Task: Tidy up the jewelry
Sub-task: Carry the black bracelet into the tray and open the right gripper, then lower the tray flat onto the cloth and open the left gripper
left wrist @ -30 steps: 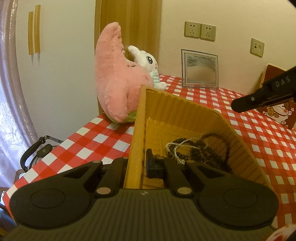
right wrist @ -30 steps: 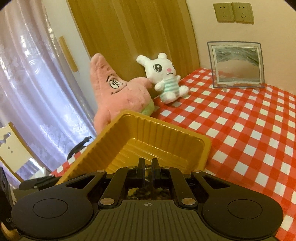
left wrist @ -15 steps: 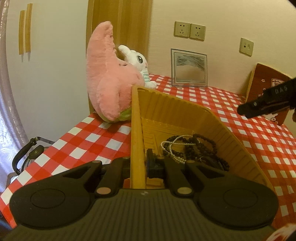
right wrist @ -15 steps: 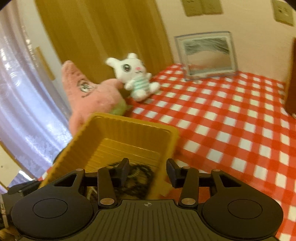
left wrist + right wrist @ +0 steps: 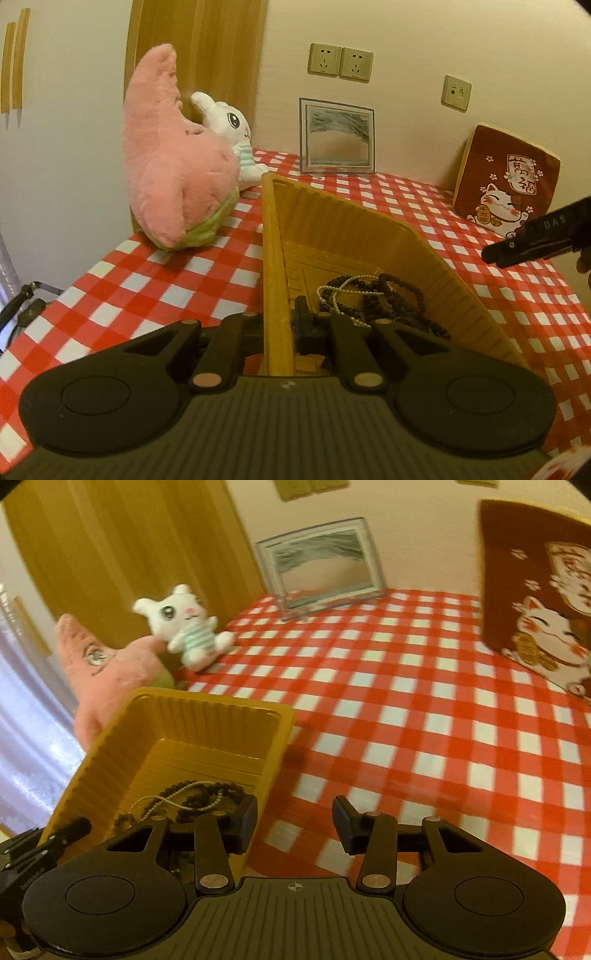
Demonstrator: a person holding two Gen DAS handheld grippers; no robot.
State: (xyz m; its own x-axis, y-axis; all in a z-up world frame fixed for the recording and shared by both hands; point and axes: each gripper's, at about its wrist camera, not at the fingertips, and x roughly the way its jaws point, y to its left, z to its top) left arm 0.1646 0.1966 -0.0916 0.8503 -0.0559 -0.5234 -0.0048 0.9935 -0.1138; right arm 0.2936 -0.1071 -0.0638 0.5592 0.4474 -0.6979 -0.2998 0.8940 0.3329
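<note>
Necklaces (image 5: 376, 302) in tray (image 5: 343, 221), plush toys (image 5: 177, 155) behind

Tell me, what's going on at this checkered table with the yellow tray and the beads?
A person is sorting jewelry with a pair of handheld tongs. The left tongs are clamped on the side wall of the yellow tray, holding it. Dark bead strings and a pearl strand lie inside the tray. The right tongs have just been opening; nothing is between them now, and they hang over the red checked tablecloth beside the tray.
</note>
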